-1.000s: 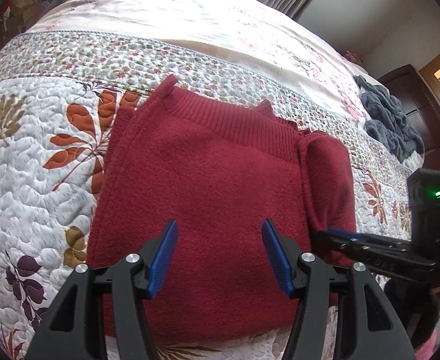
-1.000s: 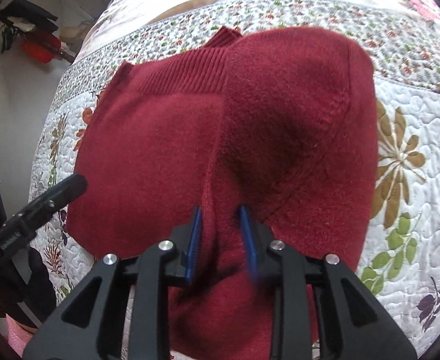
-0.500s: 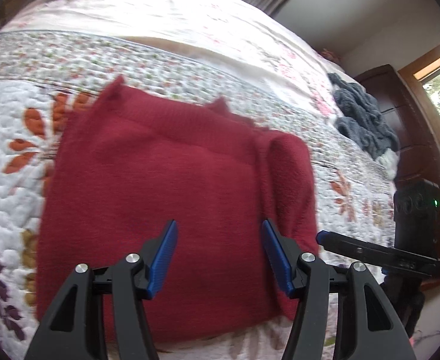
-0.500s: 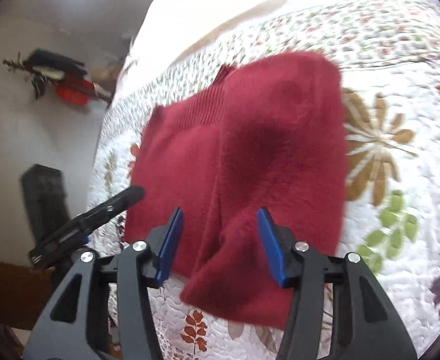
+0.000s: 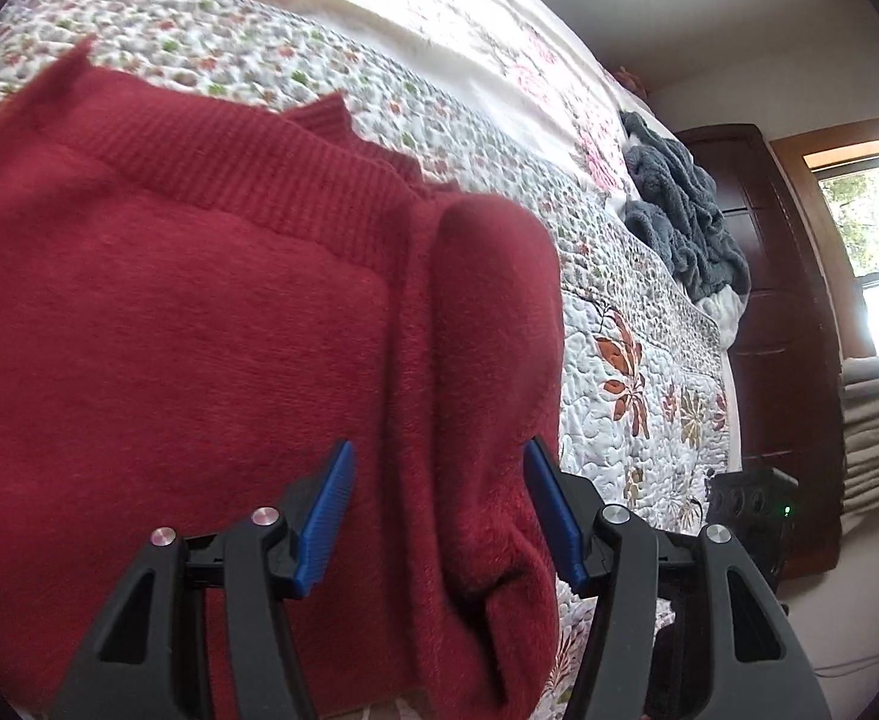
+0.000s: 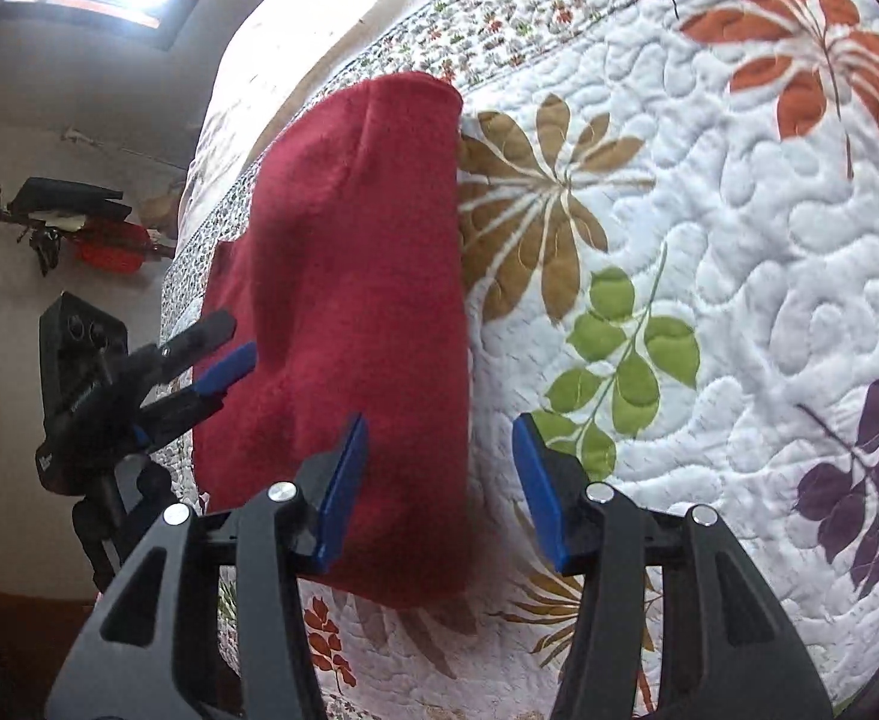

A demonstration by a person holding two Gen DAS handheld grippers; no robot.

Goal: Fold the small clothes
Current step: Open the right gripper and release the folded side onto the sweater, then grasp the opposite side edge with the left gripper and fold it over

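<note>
- Left wrist view: left gripper (image 5: 436, 519) spread, pinching nothing, poised over the folded-in strip of the sweater (image 5: 199, 330), which lies flat on the quilt (image 5: 631, 372); grey blanket (image 5: 679, 222) well apart.
- Right wrist view: right gripper (image 6: 439, 483) spread and empty, straddling the sweater's (image 6: 355, 276) right edge; left gripper (image 6: 223, 369) at the far side.
- Probably between folds; next likely needs both closing on the near hem to fold it towards the collar.

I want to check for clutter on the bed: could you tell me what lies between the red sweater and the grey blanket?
Only bare floral quilt separates the red sweater from the grey blanket; the left wrist view shows this.
</note>
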